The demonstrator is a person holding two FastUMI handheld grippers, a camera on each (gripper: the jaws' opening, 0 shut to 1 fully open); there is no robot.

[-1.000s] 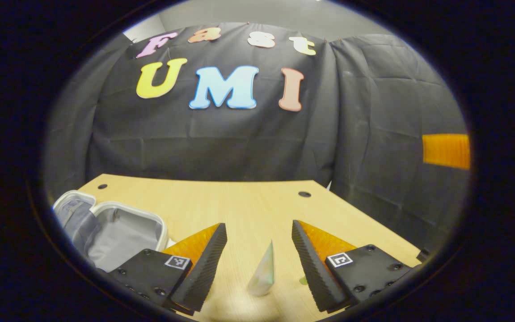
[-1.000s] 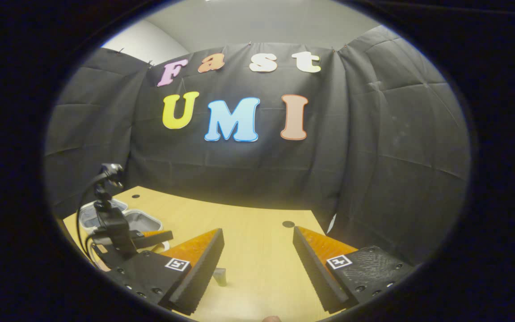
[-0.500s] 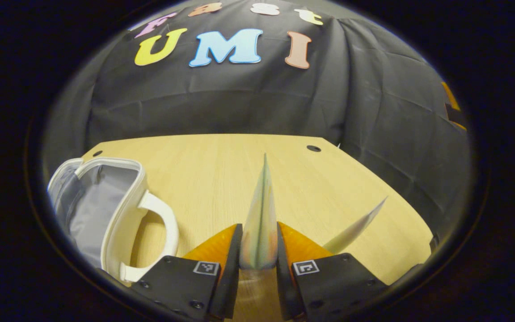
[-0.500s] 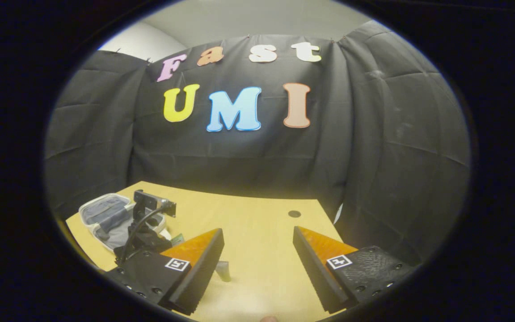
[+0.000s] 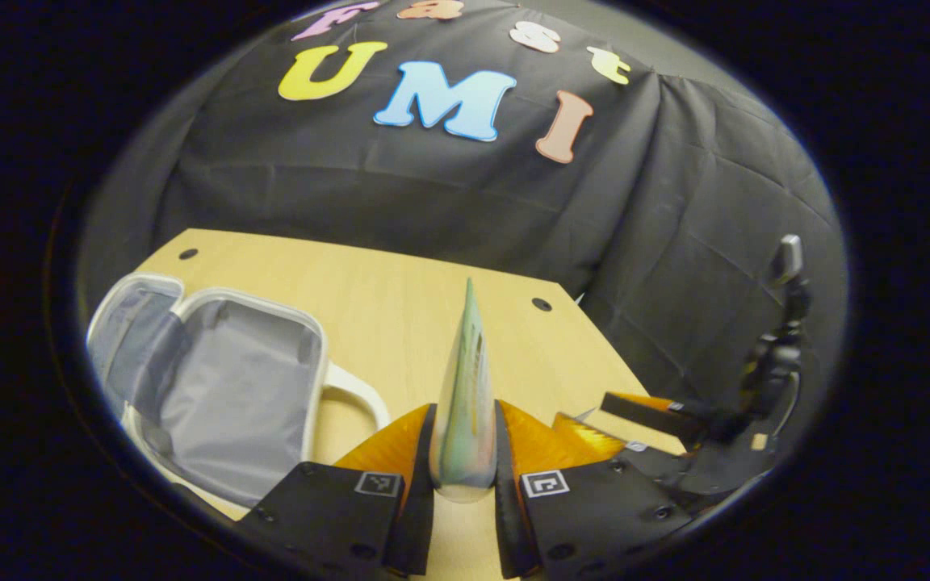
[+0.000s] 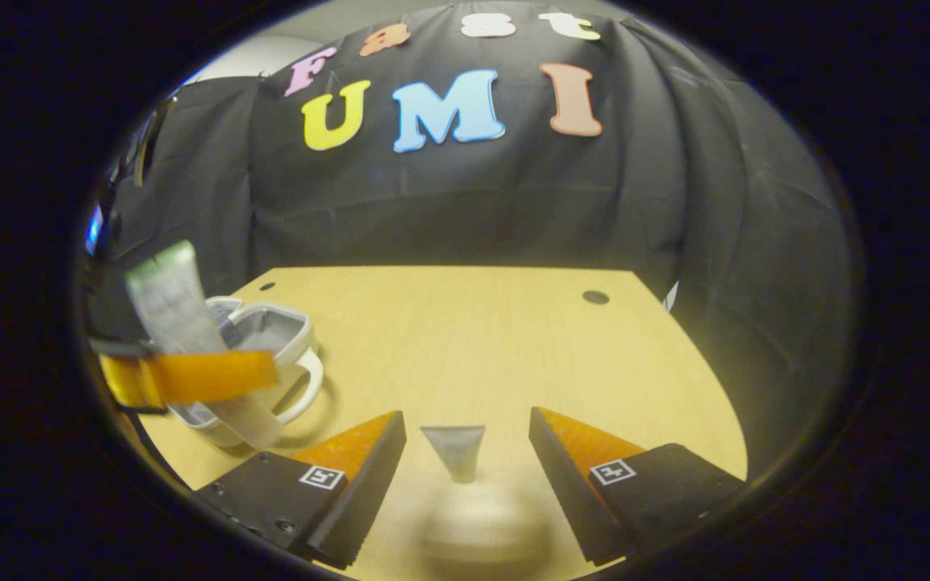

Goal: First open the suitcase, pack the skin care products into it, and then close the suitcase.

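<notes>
Slippage is the main risk at the left gripper (image 5: pixel 465 484): its fingers are pressed in from both sides on a pale tube (image 5: pixel 465 403) of skin care product, gripping near the rounded cap end, with the flat crimped tail standing up between them. The tube looks soft and glossy, a squeezable plastic, so a hard pinch could deform it or let it slide out while it is carried to the suitcase (image 5: pixel 231 395). In the right gripper view the same tube (image 6: pixel 170 311) hangs lifted off the bench (image 6: pixel 473 339), tilted, just in front of the open suitcase (image 6: pixel 271 339), so a drop here would likely land it on the rim or the bench and not inside.

The right gripper (image 6: pixel 465 484) is spread wide and holds nothing; a second small tube (image 6: pixel 455 448) stands between its fingers, wedge-shaped and narrowing toward its cap. Closing off-centre could tip it over. The blurred pale shape below it may be its cap or a reflection; I cannot tell.

The suitcase lies near the bench's left edge, a small hard-shelled case with a white rim, rounded corners, a smooth grey fabric lining and a white loop handle (image 5: pixel 356 391) facing the bench's middle. Its lid is laid back, so the opening is shallow, and a tube released too high could bounce out. The bench is smooth light wood with small dark holes (image 6: pixel 595 297).
</notes>
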